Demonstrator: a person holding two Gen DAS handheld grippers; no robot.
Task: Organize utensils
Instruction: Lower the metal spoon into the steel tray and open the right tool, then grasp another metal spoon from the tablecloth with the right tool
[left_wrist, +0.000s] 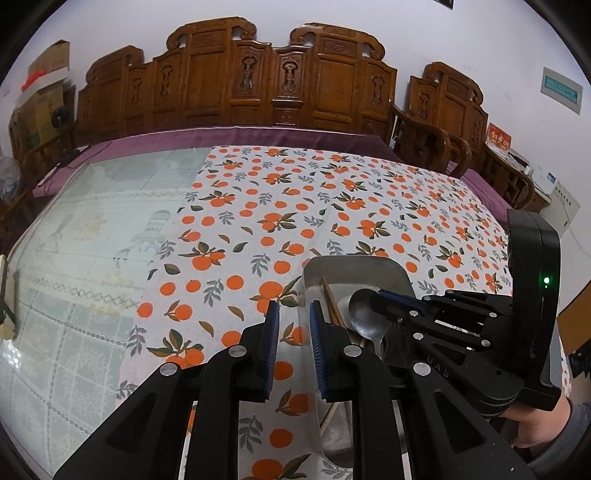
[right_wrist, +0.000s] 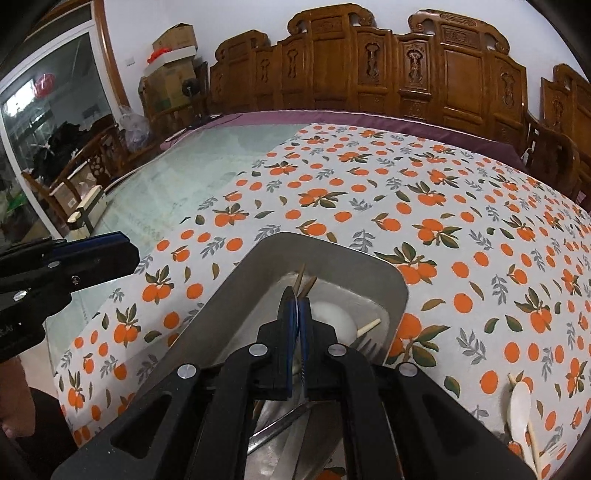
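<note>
A metal tray (left_wrist: 391, 271) (right_wrist: 243, 280) lies on the orange-print tablecloth and holds brown chopsticks (left_wrist: 332, 306) (right_wrist: 304, 282), a metal spoon (left_wrist: 364, 314), a white spoon (right_wrist: 334, 315), a pale chopstick (right_wrist: 367, 326) and a fork (right_wrist: 365, 347). My right gripper (right_wrist: 297, 314) (left_wrist: 380, 297) hovers over the tray with its jaws together; nothing shows between them. My left gripper (left_wrist: 293, 314) is open and empty at the tray's left rim; it shows at the left edge of the right wrist view (right_wrist: 122, 243). A white spoon (right_wrist: 519, 410) and a pale chopstick (right_wrist: 528, 424) lie on the cloth right of the tray.
The tablecloth (left_wrist: 332, 206) covers the right part of a glass-topped table (left_wrist: 92, 240). Carved wooden chairs (left_wrist: 258, 81) line the far edge and the right side. Cardboard boxes (right_wrist: 173, 70) stand at the back left.
</note>
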